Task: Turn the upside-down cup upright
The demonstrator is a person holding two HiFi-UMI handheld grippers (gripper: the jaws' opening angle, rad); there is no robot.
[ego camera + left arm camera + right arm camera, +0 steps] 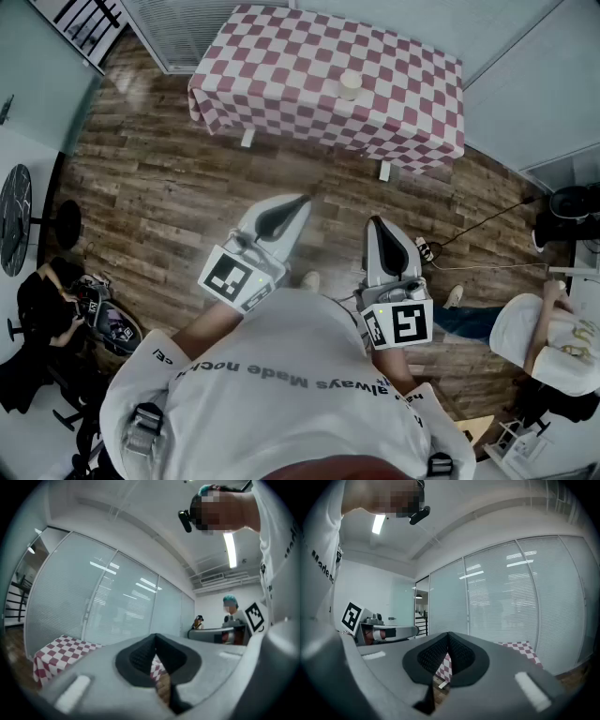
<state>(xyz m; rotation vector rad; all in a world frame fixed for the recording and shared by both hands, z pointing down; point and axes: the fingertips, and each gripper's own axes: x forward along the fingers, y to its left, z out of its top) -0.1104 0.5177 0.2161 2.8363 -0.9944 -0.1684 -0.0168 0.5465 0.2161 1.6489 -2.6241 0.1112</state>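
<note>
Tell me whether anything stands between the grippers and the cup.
Nothing visible does. Only wood floor lies between the left gripper, the right gripper and the checkered table, where the cup stands alone.

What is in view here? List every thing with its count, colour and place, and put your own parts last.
Table: one, red-and-white checked cloth, far side of the room.
Cup: one, cream, on the table near its middle.
Floor: dark wood planks, between the person and the table.
Cable: one, thin, on the floor at the right.
Seated person: one, in white, lower right.
Second person: one, in dark clothes, lower left.
Glass wall: pale, with blinds, behind the table.
Left claw: one, grey, shut and empty, well short of the table.
Right claw: one, grey, shut and empty, beside the left.
</note>
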